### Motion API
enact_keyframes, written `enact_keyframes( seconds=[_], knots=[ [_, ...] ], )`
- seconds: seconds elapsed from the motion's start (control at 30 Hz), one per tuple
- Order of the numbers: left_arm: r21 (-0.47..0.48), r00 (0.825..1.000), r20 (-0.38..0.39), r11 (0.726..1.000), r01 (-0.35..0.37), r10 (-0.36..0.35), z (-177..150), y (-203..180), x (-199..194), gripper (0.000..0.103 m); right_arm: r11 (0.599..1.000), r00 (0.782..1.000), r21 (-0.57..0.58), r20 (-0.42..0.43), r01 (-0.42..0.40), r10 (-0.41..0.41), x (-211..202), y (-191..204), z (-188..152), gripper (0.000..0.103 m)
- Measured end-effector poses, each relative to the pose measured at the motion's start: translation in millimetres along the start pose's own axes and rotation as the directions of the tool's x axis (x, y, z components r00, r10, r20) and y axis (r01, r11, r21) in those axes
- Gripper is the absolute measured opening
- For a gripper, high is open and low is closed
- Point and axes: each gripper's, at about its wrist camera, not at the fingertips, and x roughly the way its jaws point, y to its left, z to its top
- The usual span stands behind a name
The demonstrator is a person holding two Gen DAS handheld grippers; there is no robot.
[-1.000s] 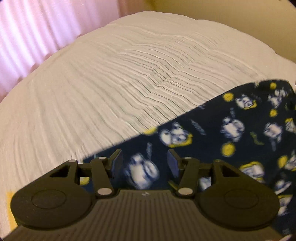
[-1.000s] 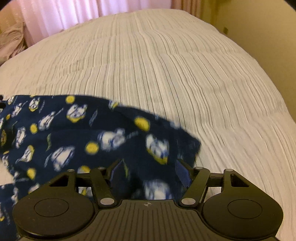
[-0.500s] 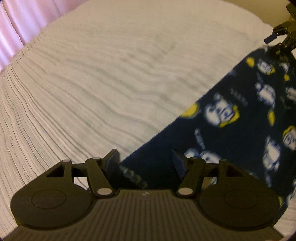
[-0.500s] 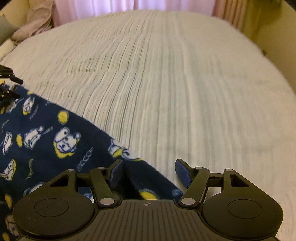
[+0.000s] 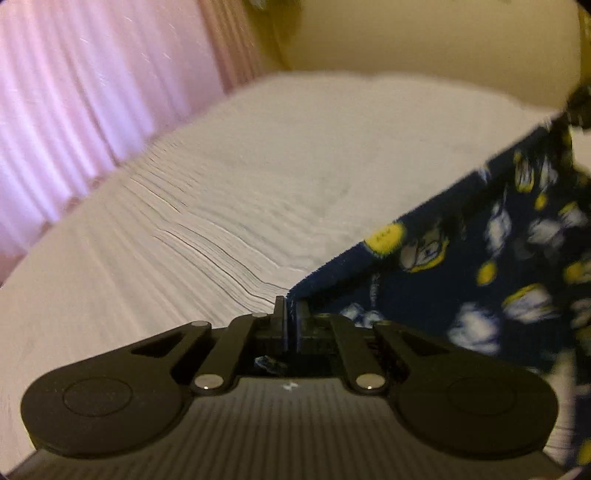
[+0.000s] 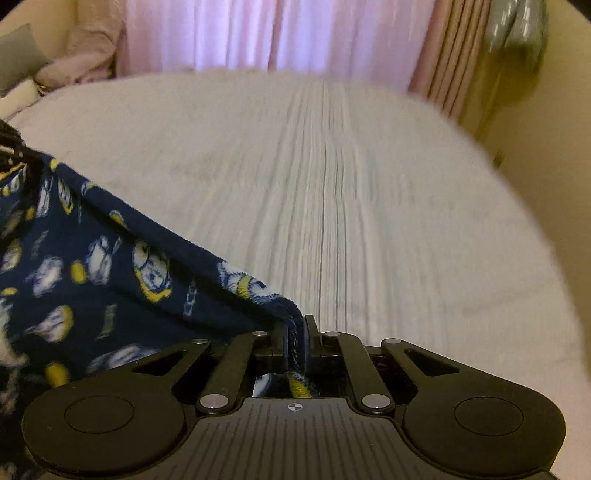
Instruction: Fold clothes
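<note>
Pink pleated curtains (image 6: 280, 33) hang at 12 o'clock beyond the white ribbed bedspread (image 6: 351, 206). The fleece garment (image 6: 96, 280) — navy, printed with white-and-yellow figures — stretches above it between the two tools: the left gripper (image 5: 291, 310) pinches one corner, the right gripper (image 6: 295, 328) clamps another.

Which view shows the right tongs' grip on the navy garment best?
The right wrist view: the right tongs are shut on the navy garment corner. The left wrist view shows them only as a dark blur at its far corner.
</note>
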Motion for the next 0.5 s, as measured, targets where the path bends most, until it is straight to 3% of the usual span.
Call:
enact_keyframes(
  seconds=[0.13,0.3,0.4,0.43,0.5],
  knots=[
    [-0.157,0.998,-0.064,0.988,-0.004,-0.006,-56,-46,-61,0.004,0.998,0.998,-0.03,0.039,0.046,-0.045,-85,42,-37,0.006],
    [-0.346,0.99,-0.141,0.938,-0.023,-0.027,-127,-103,-137,0.007,0.998,0.992,0.027,-0.116,0.057,-0.053,-152,98,-113,0.006],
    [-0.452,0.981,-0.186,0.891,-0.04,-0.051,-168,-138,-181,0.009,0.995,0.953,0.058,-0.297,0.078,-0.058,-157,132,-158,0.008],
    [-0.482,0.976,-0.203,0.876,-0.034,-0.074,-174,-150,-184,0.009,0.994,0.935,0.053,-0.348,0.092,-0.068,-156,141,-169,0.013],
    [-0.492,0.976,-0.199,0.87,-0.025,-0.085,-177,-162,-194,0.013,0.99,0.921,0.062,-0.376,0.13,-0.097,-159,152,-183,0.045]
  ],
)
